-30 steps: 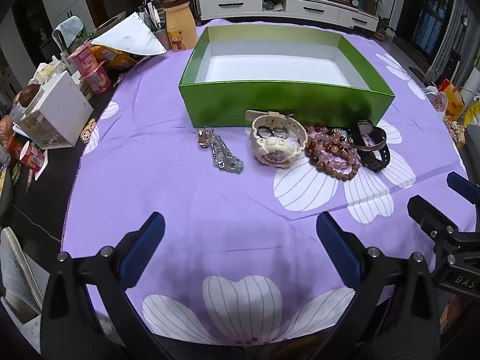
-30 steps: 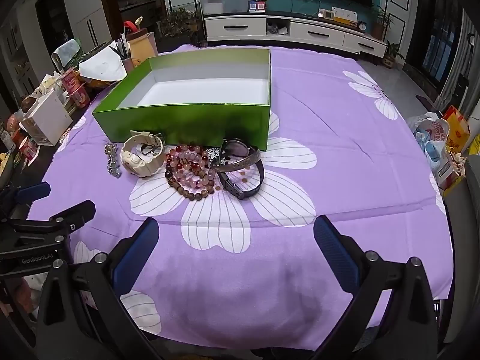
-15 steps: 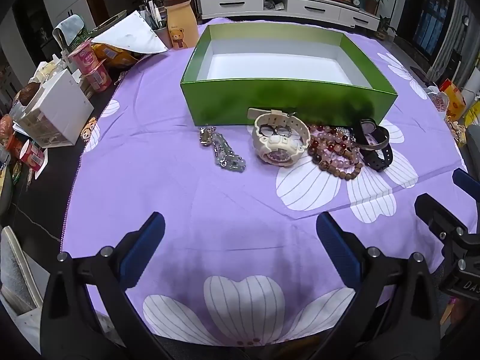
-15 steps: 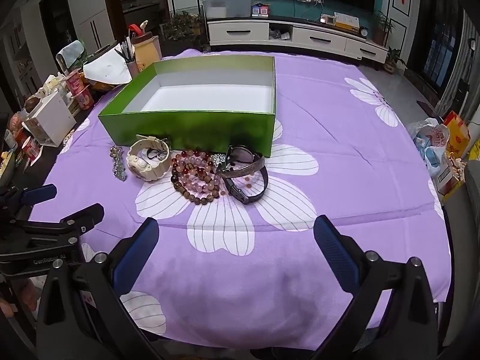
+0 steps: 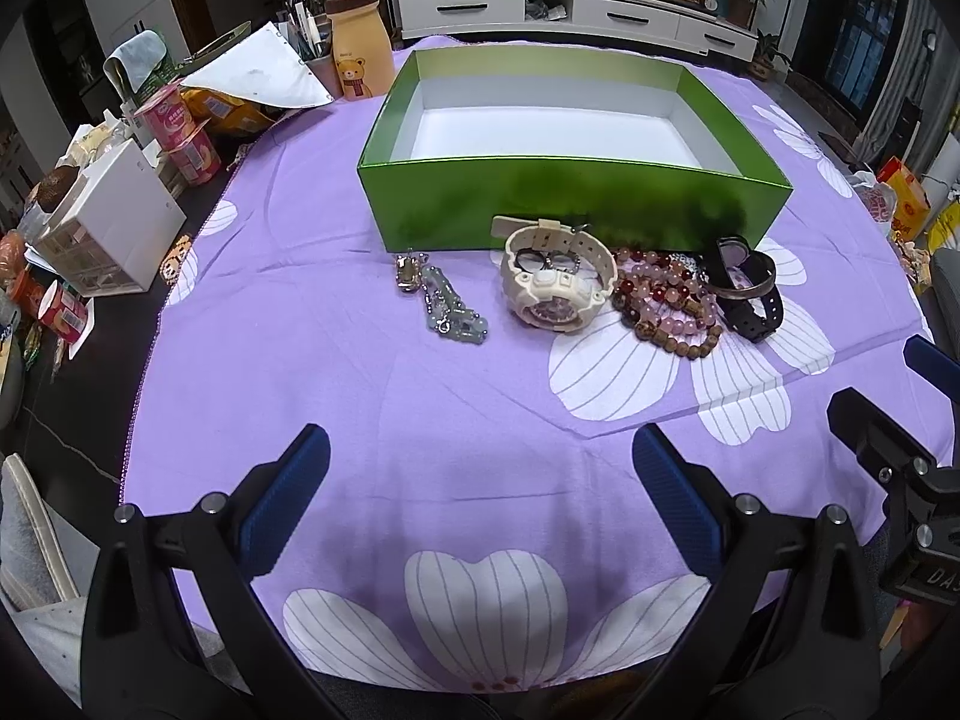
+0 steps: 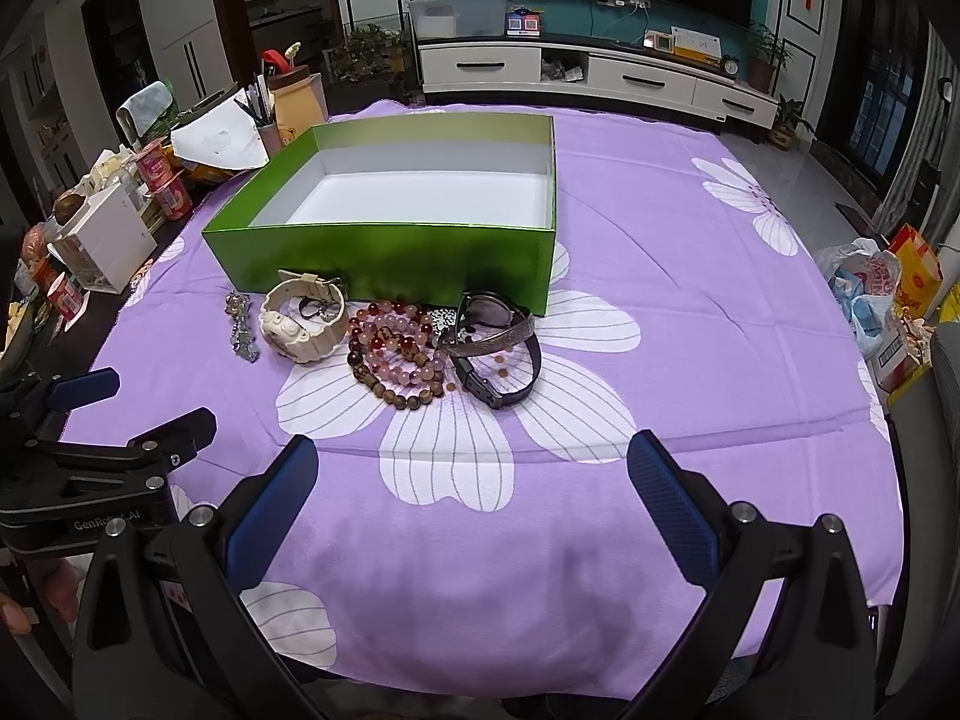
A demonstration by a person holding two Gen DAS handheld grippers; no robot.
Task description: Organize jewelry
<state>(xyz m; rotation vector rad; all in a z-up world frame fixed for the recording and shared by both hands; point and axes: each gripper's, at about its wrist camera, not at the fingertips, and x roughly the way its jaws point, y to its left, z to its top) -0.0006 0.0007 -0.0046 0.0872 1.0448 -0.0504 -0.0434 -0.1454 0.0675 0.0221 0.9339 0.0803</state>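
Note:
An empty green box (image 5: 570,198) (image 6: 384,252) stands on the purple flowered cloth. In front of it lie a silver and jade chain bracelet (image 5: 444,306) (image 6: 241,330), a cream watch (image 5: 555,285) (image 6: 303,321), pink and brown bead bracelets (image 5: 666,306) (image 6: 396,354), and a black watch with a metal bangle (image 5: 744,288) (image 6: 495,342). My left gripper (image 5: 480,492) is open and empty, well short of the jewelry. My right gripper (image 6: 474,492) is open and empty, also short of it.
At the table's left edge stand a white drawer box (image 5: 114,228), red cups (image 5: 186,138), a bear bottle (image 5: 357,57), pens and papers. Bags (image 6: 870,276) lie on the floor at right. The table's near edge is just below both grippers.
Both grippers have drawn slightly back and up from the table; the jewelry and box look a little farther away. Nothing on the table has moved.

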